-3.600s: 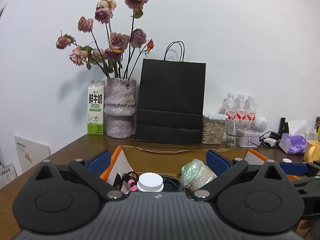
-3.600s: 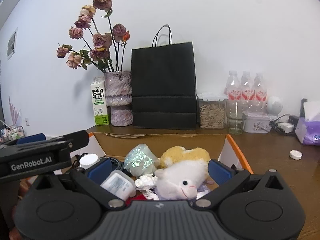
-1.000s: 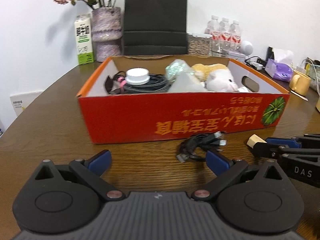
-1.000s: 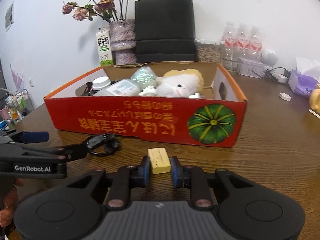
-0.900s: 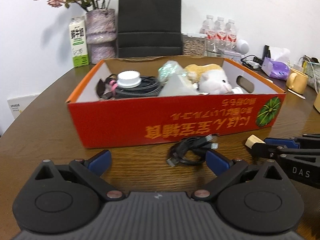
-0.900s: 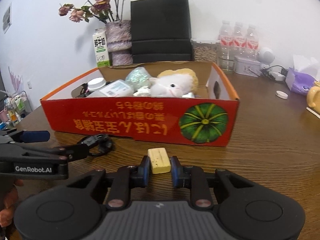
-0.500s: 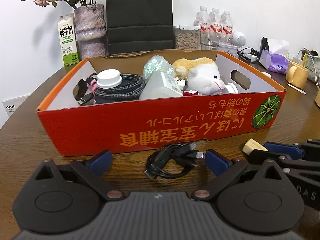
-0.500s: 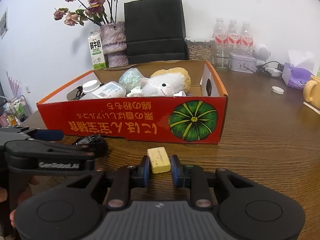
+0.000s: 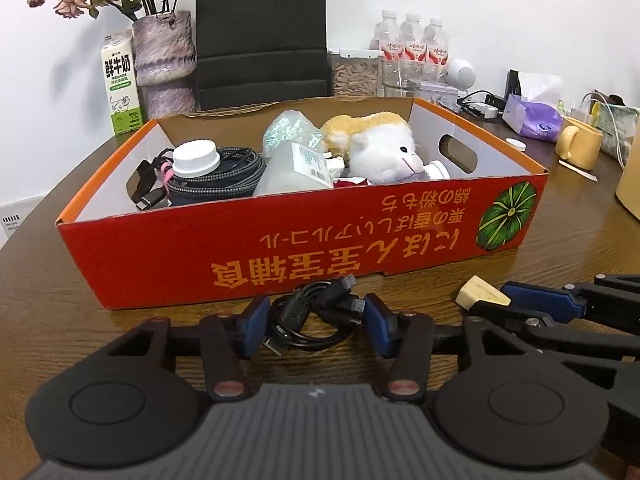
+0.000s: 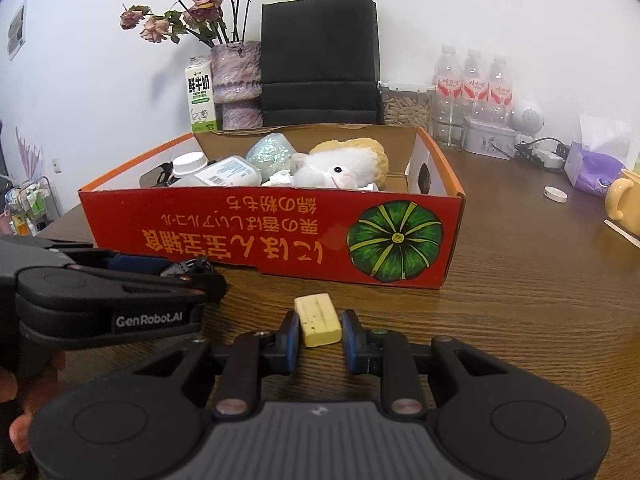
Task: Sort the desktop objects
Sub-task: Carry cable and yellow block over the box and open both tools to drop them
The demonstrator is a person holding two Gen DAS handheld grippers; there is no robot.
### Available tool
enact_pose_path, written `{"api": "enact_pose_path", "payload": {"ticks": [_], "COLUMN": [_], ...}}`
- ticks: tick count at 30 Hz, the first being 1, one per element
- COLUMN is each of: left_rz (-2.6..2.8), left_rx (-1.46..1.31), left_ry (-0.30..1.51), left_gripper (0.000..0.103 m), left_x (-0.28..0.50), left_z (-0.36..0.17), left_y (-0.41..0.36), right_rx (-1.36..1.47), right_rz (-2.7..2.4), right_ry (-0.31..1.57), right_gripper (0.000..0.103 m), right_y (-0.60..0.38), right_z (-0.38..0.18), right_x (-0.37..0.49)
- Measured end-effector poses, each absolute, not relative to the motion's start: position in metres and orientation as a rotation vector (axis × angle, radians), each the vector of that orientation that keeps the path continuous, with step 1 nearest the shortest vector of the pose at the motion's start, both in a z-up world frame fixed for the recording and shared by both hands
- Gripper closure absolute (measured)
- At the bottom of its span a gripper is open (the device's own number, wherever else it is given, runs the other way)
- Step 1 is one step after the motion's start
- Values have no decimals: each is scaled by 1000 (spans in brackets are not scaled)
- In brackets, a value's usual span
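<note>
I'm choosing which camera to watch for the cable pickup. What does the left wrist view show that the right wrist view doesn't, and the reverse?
Only the left wrist view shows the whole coiled black cable between the left claw's pads, which have just been closing on it; whether they press yet is unclear.

Only the right wrist view shows the right claw from behind, shut on the yellow block, and the wire rack at far left.

Both show the red box, white plush toy and yellow mug.
</note>
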State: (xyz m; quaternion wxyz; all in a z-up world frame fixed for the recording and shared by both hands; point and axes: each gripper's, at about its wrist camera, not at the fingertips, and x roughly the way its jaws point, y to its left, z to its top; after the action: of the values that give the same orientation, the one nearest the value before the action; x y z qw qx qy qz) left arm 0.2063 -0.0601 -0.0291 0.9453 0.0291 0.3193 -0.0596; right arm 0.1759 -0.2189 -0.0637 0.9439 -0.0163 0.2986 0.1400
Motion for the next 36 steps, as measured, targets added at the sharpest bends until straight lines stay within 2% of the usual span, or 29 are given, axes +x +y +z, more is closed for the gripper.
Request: {"api": "enact_pose_path", "payload": {"ticks": [10, 19, 27, 36], "left_rz": [-150, -182, -151, -105], "left_rx": [10, -63, -109, -117], "left_ry": [578, 435, 348, 349], "left_gripper": [54, 55, 55, 55], "left_x": [184, 167, 198, 264], "left_z": [-8, 35, 62, 47], "left_y": [-45, -30, -16, -10], "right_rx": [13, 28, 32, 90], "right_rz": [308, 353, 324, 262], "right_ry": [564, 442, 362, 360], "right_gripper": [83, 83, 83, 83], "right_y": [-223, -219, -212, -226], "right_z": [-55, -17, 20, 3], "right_x": [172, 167, 208, 269]}}
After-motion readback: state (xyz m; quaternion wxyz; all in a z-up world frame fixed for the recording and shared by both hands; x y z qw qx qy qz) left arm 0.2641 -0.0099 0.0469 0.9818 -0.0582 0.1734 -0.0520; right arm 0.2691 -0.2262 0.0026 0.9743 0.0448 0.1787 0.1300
